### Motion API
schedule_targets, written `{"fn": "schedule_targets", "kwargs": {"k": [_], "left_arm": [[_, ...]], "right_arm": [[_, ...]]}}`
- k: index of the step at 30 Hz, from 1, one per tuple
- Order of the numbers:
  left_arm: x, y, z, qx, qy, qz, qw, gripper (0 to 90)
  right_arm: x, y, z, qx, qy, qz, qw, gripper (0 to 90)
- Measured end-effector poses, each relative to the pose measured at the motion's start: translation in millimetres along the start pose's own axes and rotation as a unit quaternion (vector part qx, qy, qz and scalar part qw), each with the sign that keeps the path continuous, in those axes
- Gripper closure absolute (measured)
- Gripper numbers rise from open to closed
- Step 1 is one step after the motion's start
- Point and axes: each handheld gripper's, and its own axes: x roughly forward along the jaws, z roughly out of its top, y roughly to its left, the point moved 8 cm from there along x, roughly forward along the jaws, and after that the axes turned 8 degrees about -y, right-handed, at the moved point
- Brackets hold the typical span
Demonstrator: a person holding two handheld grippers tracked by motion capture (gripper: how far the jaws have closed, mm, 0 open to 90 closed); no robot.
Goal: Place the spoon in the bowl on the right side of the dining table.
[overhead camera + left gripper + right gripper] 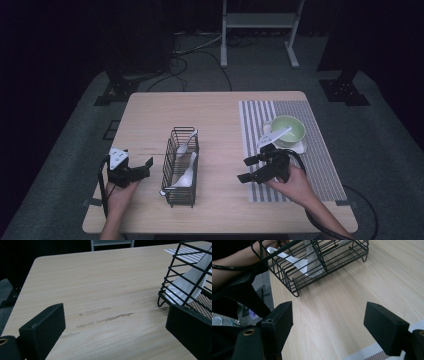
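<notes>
On wooden table [215,112] (scuffed): wire basket [180,167], striped placemat [320,165]; dark room.

A: What lies ahead of the left gripper [113,337]?

B: Its two black jaws stand wide apart with nothing between them, low over the pale wooden bench [95,285], which has a few scuffed streaks just beyond them.

A: And to the right?

B: A black wire basket [186,277] stands on the bench close by the right jaw, with a white ceramic spoon [191,281] leaning inside it. A striped placemat [186,253] lies farther off.
</notes>
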Motion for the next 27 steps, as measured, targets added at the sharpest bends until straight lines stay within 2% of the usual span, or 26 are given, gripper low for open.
{"fn": "schedule_targets", "kwargs": {"k": [3,9,16,27], "left_arm": [[0.7,-1.2,-0.4,0.000,0.001,-0.001,1.0000,1.5],[1.1,-0.9,-0.9,0.000,0.002,-0.001,1.0000,1.5],[0.1,-0.1,-0.7,0.000,0.003,-0.001,1.0000,1.5],[-0.4,-0.2,-0.1,0.001,0.001,-0.001,1.0000,1.5]], "right_arm": [[0.9,3.2,4.0,0.005,-0.002,0.012,0.9999,22.3],[4.2,6.3,8.4,0.008,0.004,0.019,0.9998,22.2],[9.9,11.2,15.0,-0.003,0.018,0.023,0.9996,22.3],[16.0,19.9,39.6,0.002,0.020,0.045,0.9988,21.9]]}}
